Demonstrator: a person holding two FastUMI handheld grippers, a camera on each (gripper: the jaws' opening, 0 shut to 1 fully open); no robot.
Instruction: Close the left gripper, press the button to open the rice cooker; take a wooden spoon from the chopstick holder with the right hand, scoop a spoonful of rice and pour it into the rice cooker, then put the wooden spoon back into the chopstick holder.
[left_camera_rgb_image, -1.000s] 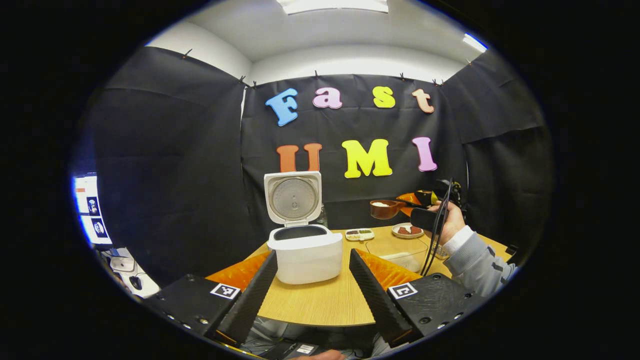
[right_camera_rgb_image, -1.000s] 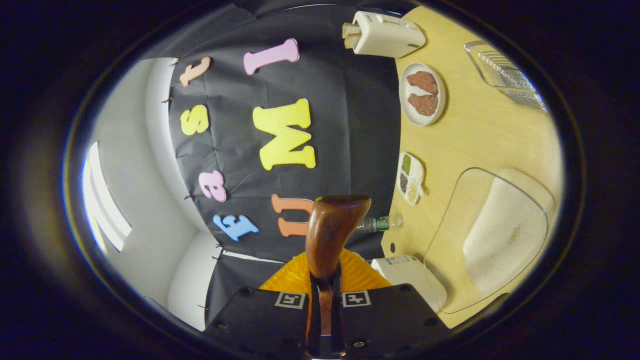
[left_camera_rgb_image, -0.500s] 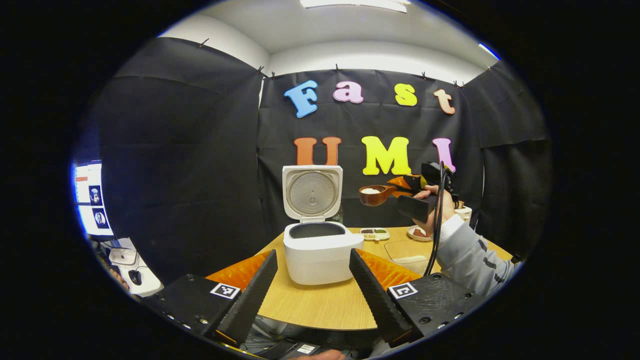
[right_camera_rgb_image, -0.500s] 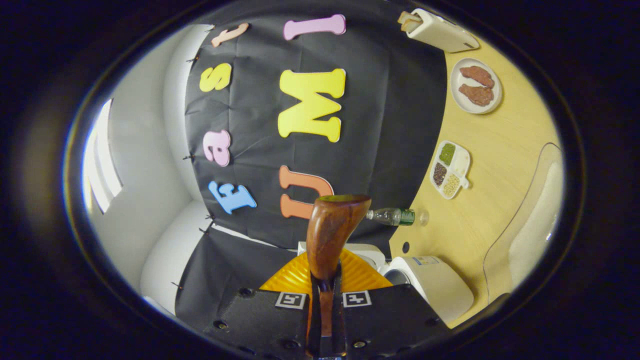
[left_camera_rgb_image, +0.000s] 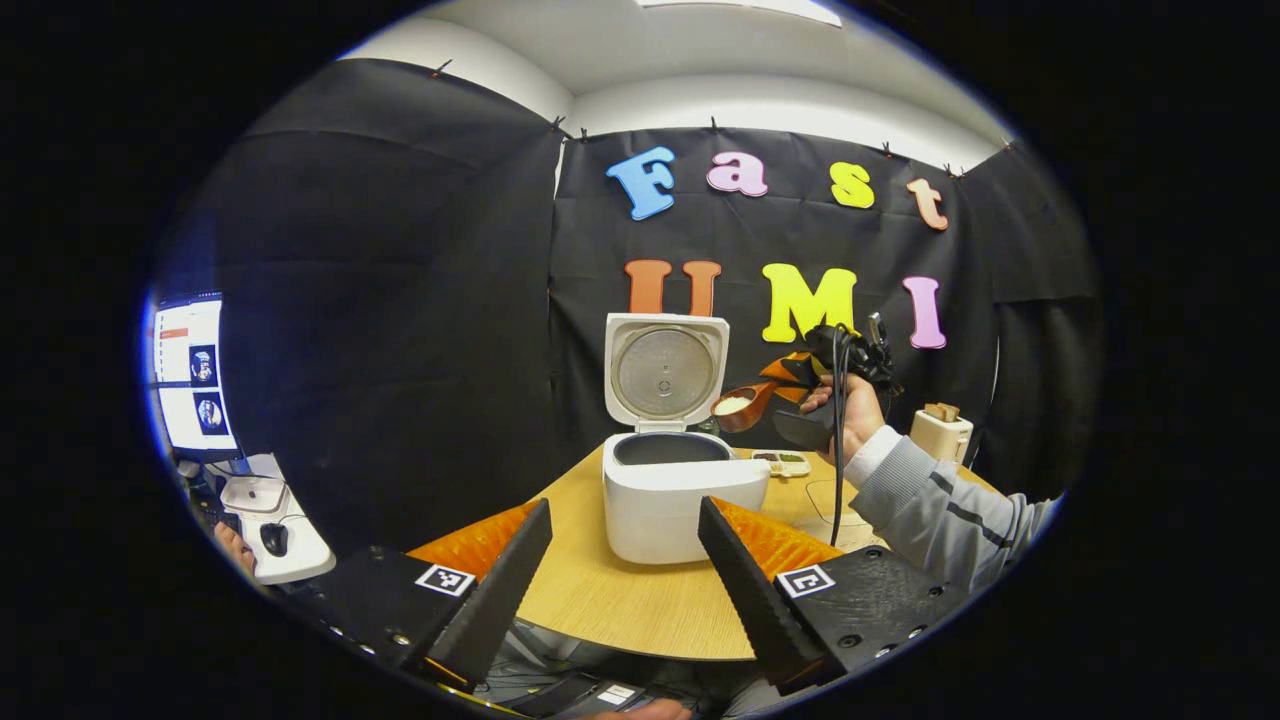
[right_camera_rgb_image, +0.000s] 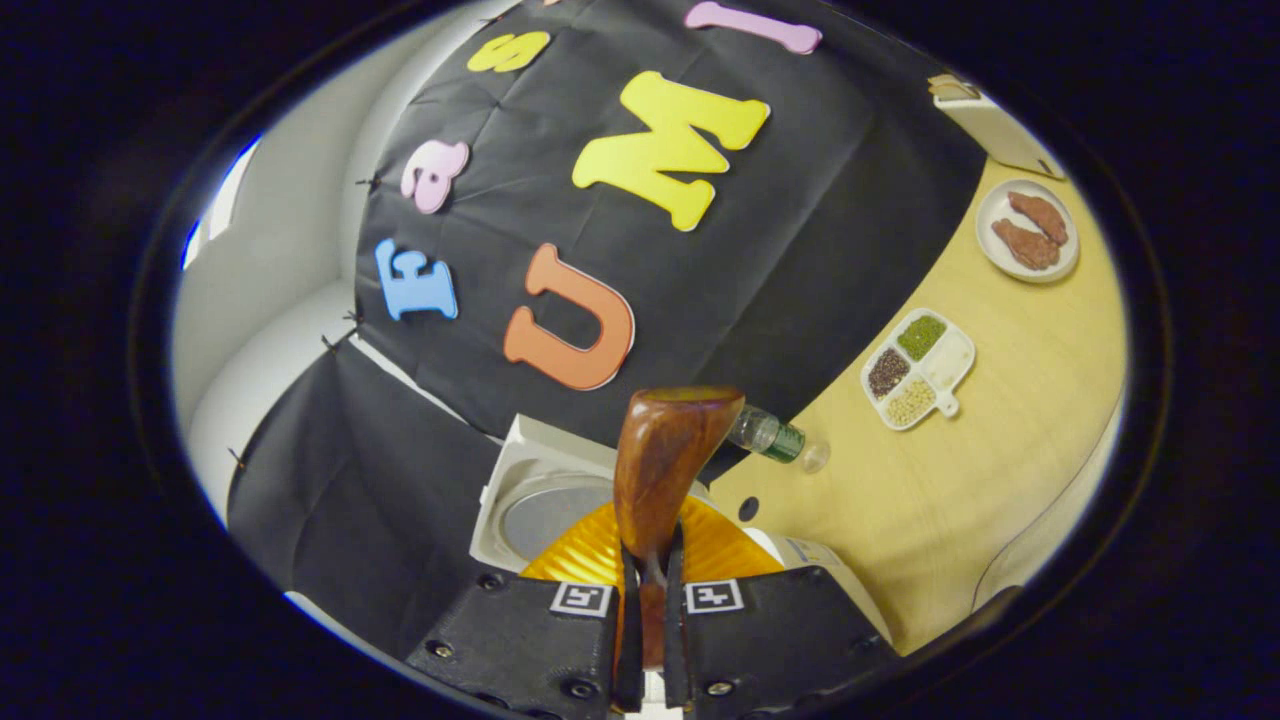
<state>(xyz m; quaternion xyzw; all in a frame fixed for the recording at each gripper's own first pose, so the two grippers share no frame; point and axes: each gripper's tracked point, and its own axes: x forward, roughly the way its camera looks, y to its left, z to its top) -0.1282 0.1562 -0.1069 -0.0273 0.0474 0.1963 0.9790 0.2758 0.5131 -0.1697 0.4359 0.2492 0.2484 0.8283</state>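
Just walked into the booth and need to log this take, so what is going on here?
A person holds a claw in each hand. The right claw is shut on a wooden spoon loaded with white rice, held up beside the rice cooker, whose lid stands open. The rice is not yet poured. The left claw hangs open, short of the cooker, over the table.

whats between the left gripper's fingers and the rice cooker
Only bare table: in the left gripper view, the open left gripper frames the rice cooker, with plain wood between them.
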